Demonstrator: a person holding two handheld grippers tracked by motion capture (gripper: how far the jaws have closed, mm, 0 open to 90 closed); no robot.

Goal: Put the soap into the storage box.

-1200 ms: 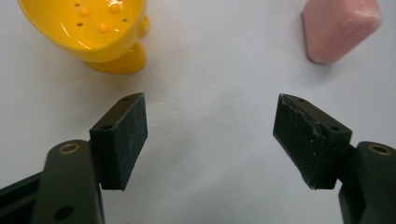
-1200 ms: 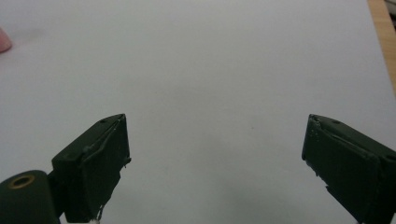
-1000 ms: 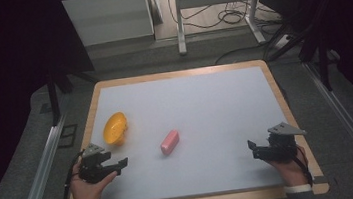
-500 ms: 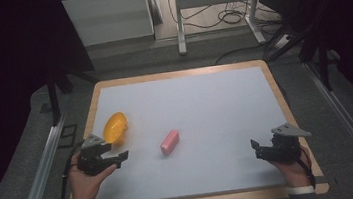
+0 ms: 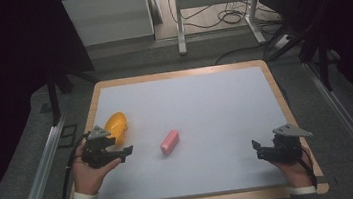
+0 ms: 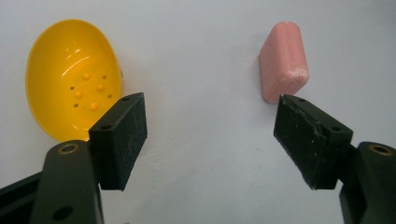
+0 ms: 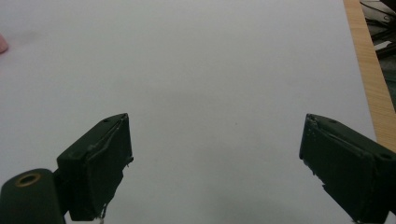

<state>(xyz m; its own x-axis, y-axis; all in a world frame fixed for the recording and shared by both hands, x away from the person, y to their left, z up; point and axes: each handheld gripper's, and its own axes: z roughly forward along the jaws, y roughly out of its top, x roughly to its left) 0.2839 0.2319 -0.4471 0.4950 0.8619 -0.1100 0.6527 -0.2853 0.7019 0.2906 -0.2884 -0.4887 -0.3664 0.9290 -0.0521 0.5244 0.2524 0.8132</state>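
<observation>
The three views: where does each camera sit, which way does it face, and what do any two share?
High view: above the person's side, looking forward and down on the table; both hands with left gripper and right gripper.
Left gripper view: between its open jaws, facing the yellow bowl and pink soap bar.
Right gripper view: open jaws over bare table.
Shared: bowl and soap, high and left gripper views.

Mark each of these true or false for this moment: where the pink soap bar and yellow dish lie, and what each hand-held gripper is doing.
1. The left hand-held gripper is open, holding nothing. True.
2. The pink soap bar lies inside the yellow dish. False: it lies on the white table, apart from the dish.
3. The right hand-held gripper is shut on the soap bar. False: its jaws stand wide open over bare table.
4. The yellow dish is empty. True.
5. In the left gripper view, the soap bar lies beyond the right-hand jaw. True.
</observation>
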